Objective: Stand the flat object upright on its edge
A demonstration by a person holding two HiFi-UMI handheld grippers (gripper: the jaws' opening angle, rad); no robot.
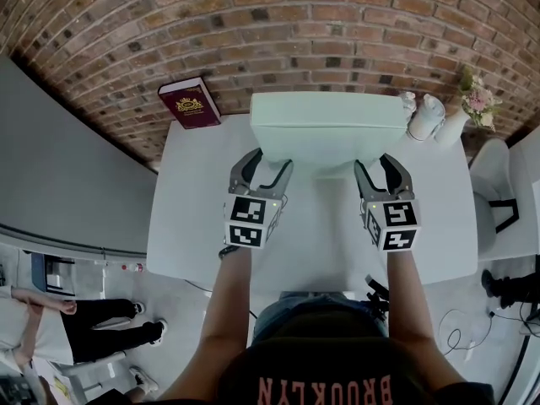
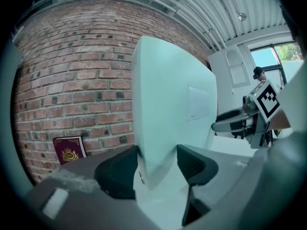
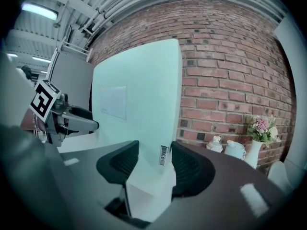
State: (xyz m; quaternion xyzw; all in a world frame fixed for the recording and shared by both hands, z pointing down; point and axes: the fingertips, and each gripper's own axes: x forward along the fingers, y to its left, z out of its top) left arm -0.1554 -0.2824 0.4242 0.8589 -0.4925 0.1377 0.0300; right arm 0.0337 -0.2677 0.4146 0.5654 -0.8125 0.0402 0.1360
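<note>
A large flat pale-green box [image 1: 325,112] stands upright on one long edge, low over the white table [image 1: 194,226]. My left gripper [image 1: 266,167] is at its lower left corner and my right gripper [image 1: 384,171] at its lower right corner. In the left gripper view the box [image 2: 168,104] fills the space between the dark pads [image 2: 117,174], with the left gripper [image 2: 156,164] shut on its end. In the right gripper view the right gripper [image 3: 156,159] clamps the box [image 3: 139,95] at the narrow end face with the barcode label [image 3: 163,155].
A maroon book [image 1: 189,102] leans against the brick wall at the table's back left. White ceramic pieces [image 1: 426,116] and a vase of flowers [image 1: 477,99] stand at the back right. A white chair [image 1: 498,184] is beside the table's right edge. A person [image 1: 76,327] is on the floor at the lower left.
</note>
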